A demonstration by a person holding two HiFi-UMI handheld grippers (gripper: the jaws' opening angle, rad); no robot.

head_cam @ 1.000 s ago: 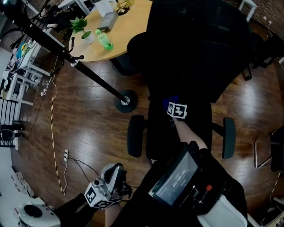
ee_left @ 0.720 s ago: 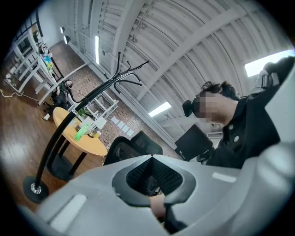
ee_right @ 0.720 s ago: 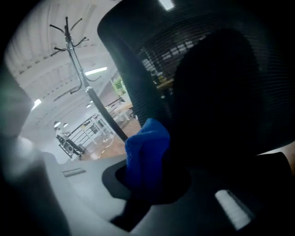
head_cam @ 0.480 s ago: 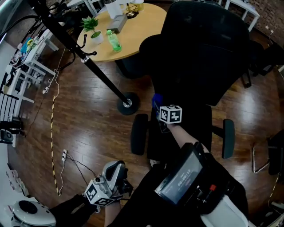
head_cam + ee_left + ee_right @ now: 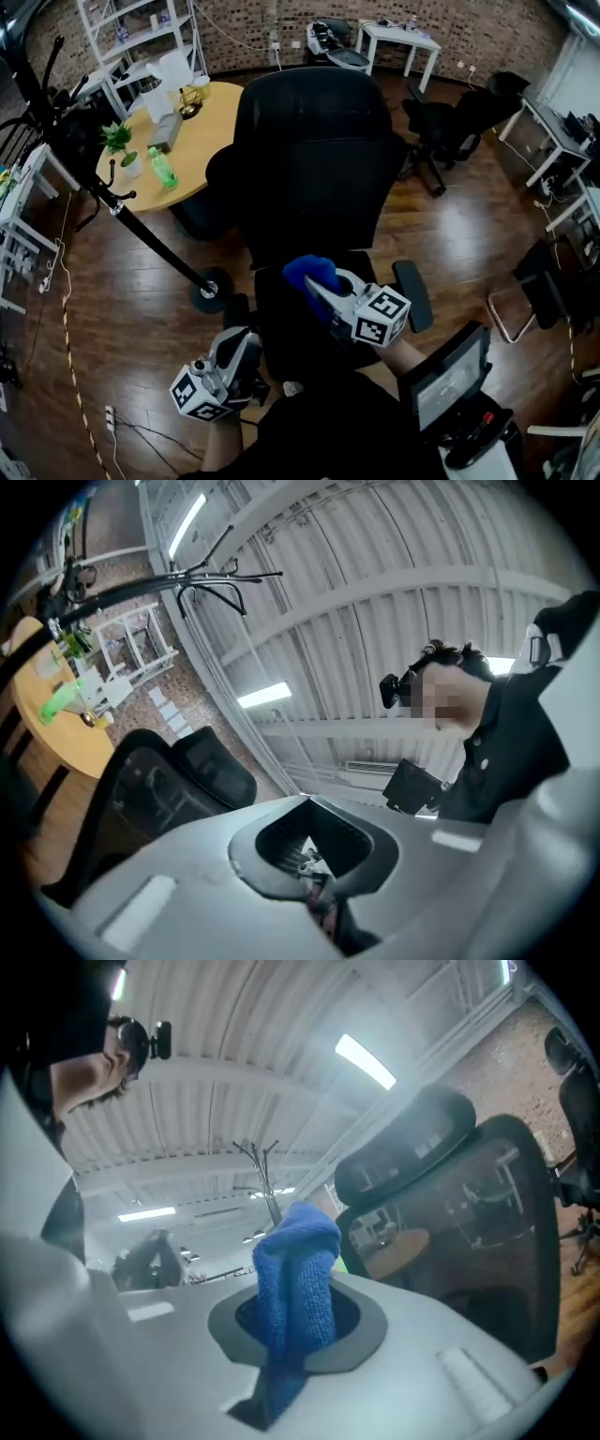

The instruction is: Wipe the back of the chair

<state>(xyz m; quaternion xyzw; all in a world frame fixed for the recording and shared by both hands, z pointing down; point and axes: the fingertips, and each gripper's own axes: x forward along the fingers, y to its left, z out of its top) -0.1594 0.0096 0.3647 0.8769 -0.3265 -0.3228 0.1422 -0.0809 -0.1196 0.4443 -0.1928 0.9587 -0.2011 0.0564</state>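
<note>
- In a brick-walled office, a black mesh-backed office chair (image 5: 314,159) stood on the dark wooden floor (image 5: 141,281), directly ahead of the person holding both tools.
- The right hand-held gripper (image 5: 317,283) was raised in front of the chair's back, its jaws clamped on a bunched blue microfibre cloth (image 5: 298,1288). Whether the cloth touched the chair could not be told.
- The left hand-held gripper (image 5: 240,353) hung lower, near the seat's left side, with its jaws closed together and nothing between them.
- A round light-wood desk (image 5: 202,141) left of the chair carried a green plastic bottle (image 5: 162,169) and a small potted plant (image 5: 122,150).
</note>
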